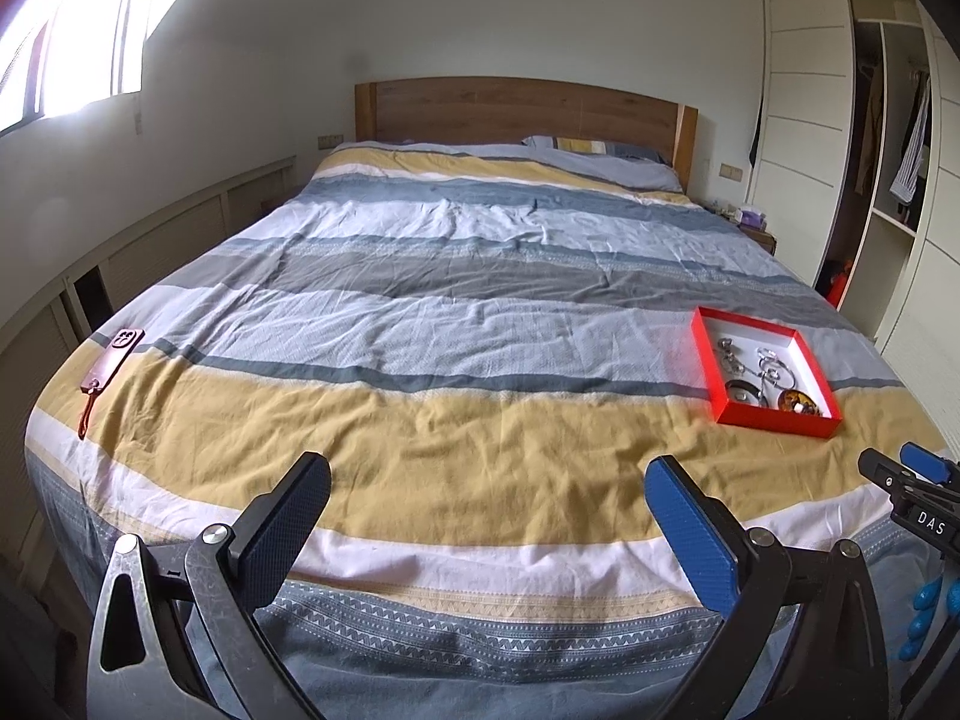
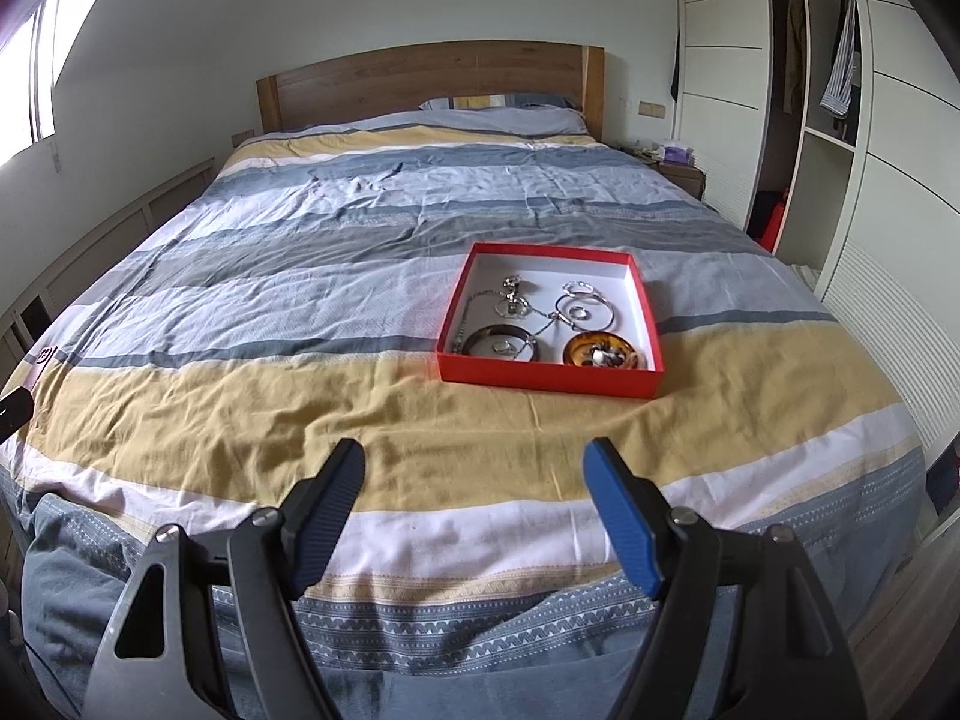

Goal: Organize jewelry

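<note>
Stripy blanket [image 2: 300, 300] covers the bed. On it sits a red box [image 2: 549, 383], white inside, full of shiny silver rings [image 2: 576, 300] and two little dishes. Both grippers, left gripper [image 1: 487, 501] and right gripper [image 2: 474, 480], have fingers wide apart, holding nothing.

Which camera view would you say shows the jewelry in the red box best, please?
The right wrist view: the red box lies near centre ahead of the open right gripper, so the rings and bracelets show separately. In the left wrist view it sits far right, smaller and distorted.
</note>
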Motion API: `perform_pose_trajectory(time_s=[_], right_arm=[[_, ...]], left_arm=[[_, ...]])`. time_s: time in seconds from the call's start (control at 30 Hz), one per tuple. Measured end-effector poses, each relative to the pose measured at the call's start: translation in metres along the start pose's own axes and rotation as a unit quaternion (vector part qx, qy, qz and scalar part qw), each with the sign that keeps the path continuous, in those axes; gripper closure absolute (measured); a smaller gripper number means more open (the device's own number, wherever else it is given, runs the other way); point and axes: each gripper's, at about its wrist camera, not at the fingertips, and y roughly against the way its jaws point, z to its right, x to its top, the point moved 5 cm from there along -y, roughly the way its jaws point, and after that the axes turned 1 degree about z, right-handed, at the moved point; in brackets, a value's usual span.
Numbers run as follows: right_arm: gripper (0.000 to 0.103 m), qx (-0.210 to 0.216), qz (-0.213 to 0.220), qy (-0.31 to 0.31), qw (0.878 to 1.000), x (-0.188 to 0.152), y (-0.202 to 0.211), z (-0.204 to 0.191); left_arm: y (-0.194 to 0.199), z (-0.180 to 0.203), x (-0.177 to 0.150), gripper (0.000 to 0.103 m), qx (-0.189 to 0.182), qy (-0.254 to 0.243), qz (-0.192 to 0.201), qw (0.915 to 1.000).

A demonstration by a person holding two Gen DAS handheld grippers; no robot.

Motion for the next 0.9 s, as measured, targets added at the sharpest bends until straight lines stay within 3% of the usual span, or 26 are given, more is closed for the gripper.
perform_pose_trajectory(time_s=[0.9], right_arm=[[0.029, -0.018, -0.079, -0.028, 0.996, -0.029, -0.071, 0.024]], left_arm=[[-0.078, 0.006, -0.031, 0.001, -0.014, -0.018, -0.099, 0.9948]])
